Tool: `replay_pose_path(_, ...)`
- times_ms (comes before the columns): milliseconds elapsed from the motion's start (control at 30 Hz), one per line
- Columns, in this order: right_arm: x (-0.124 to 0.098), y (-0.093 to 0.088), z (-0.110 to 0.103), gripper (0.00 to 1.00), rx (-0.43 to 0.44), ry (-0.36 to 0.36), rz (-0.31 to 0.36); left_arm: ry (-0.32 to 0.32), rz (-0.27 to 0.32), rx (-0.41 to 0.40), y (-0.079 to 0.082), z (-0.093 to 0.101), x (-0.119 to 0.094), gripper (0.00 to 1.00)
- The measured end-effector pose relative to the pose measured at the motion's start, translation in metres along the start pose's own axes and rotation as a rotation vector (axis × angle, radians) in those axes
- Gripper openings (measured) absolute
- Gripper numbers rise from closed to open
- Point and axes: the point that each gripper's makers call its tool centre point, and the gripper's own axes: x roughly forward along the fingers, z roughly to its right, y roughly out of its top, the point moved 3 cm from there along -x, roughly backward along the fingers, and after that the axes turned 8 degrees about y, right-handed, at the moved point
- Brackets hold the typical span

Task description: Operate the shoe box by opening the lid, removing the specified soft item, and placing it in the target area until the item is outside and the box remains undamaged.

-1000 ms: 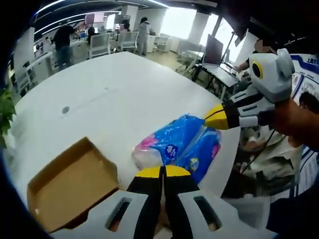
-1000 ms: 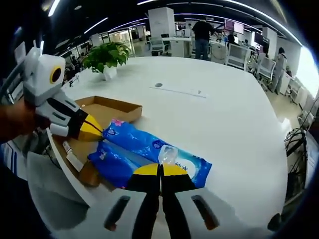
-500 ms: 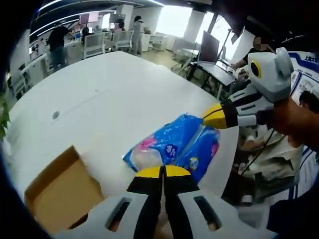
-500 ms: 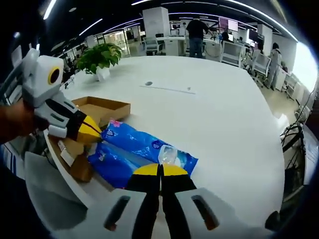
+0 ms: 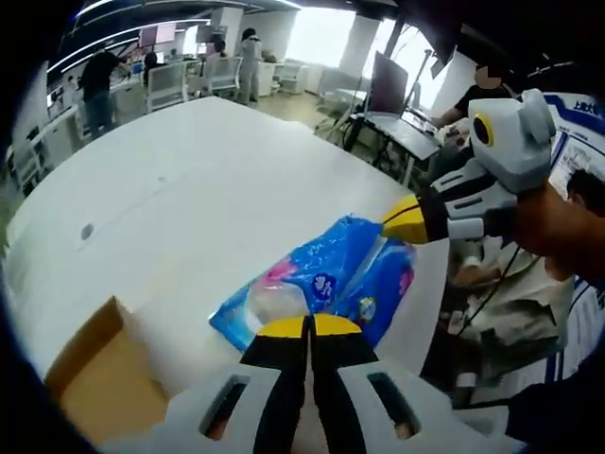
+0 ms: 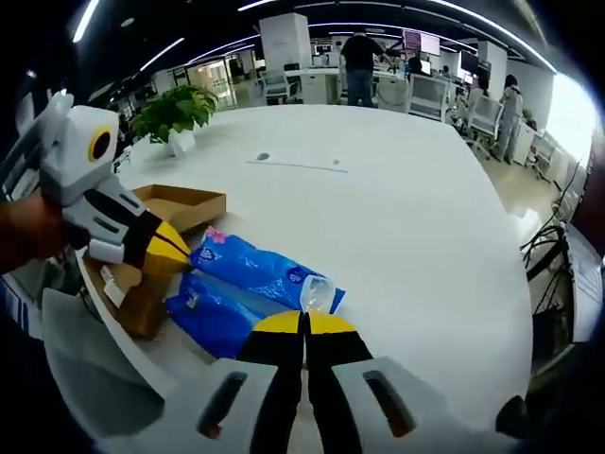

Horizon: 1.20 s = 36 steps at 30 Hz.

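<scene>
A soft blue plastic tissue pack hangs between my two grippers, just over the white table. My left gripper is shut on its near end. In the left gripper view my right gripper comes in from the right, shut on the far corner of the pack. In the right gripper view the same pack stretches from my right gripper, shut on its clear edge, to my left gripper, shut on the other end. The open cardboard shoe box sits at the lower left, also seen as the box behind the pack.
The white table is wide, with a small round port. A potted plant stands at its far left edge. A cardboard piece hangs at the near table edge. People, chairs and desks fill the room behind.
Both grippers have carried the pack away from the shoe box, which has slid toward the edge of both views. Both stay shut on the pack.
</scene>
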Motion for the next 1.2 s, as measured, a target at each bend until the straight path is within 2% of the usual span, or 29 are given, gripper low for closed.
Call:
replay_pose_path(333, -0.005, -0.007, 0.019, 0.00, 0.013, -0.007, 0.003, -0.012, -0.011, 0.011, 0.008, 0.012, 0.016, 0.00)
replay_pose_path(800, -0.017, -0.018, 0.055, 0.00, 0.046, -0.033, 0.013, -0.040, -0.025, 0.046, 0.025, 0.036, 0.042, 0.00)
replay_pose_path(1200, -0.021, -0.023, 0.075, 0.00, 0.055, -0.036, 0.011, -0.052, -0.039, 0.057, 0.034, 0.047, 0.058, 0.00)
